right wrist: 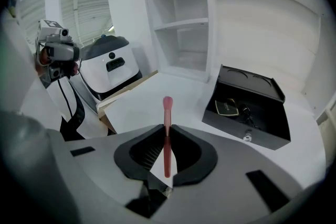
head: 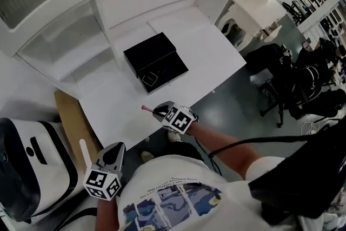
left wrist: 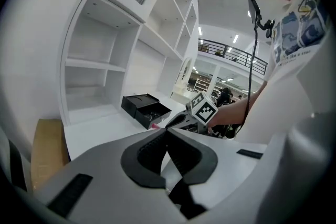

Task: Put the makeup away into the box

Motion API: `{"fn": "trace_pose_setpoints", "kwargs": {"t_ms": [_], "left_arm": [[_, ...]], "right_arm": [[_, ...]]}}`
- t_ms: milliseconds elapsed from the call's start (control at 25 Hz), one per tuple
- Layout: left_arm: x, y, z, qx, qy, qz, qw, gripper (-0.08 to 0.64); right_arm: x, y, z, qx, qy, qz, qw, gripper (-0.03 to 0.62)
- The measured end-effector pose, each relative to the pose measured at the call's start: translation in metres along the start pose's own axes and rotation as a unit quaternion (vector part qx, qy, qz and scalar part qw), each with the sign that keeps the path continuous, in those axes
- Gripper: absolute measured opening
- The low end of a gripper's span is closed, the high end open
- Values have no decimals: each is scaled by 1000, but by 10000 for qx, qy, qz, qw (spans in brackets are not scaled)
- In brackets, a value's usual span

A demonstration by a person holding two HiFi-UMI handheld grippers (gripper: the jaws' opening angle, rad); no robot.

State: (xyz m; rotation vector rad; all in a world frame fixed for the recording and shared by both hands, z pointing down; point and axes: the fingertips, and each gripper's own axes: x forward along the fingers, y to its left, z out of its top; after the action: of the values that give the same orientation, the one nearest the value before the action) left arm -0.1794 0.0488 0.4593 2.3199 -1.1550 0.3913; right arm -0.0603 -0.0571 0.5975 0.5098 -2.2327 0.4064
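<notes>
An open black box point(head: 157, 62) stands on the white tabletop point(head: 216, 57), its tray holding a compact point(right wrist: 227, 107) and small dark items. My right gripper point(head: 158, 111) hovers over the table's near edge, short of the box, shut on a slim pink makeup stick point(right wrist: 167, 113) whose rounded tip pokes out ahead of the jaws. The box point(right wrist: 252, 107) lies ahead and to the right of it in the right gripper view. My left gripper point(head: 118, 147) hangs low at the left, off the table, jaws together with nothing between them. Its view shows the box point(left wrist: 146, 107) and the right gripper's marker cube point(left wrist: 202, 109).
White shelving point(head: 81, 35) rises behind and left of the table. A white and black case point(head: 27, 165) and a cardboard sheet point(head: 70, 116) sit at the lower left. Dark office chairs point(head: 292, 89) and a white dressing table point(head: 259, 8) stand to the right.
</notes>
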Motion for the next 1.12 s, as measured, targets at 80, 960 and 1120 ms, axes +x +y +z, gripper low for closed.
{"fn": "trace_pose_setpoints", "kwargs": {"t_ms": [80,960,1120], "left_arm": [[10,-5,4,44,17,-32,10000,14],[63,-25,36,-85,34,505,9987,14],[61,-27,35,-154,16,735,9972,14]], "right_arm": [[-9,-12,-2,12,-29,-49,10000,63],[-42,-202,-1,294,85,-872,9957,64],[-27,-229,-6,301,323,-911,9949,64]]}}
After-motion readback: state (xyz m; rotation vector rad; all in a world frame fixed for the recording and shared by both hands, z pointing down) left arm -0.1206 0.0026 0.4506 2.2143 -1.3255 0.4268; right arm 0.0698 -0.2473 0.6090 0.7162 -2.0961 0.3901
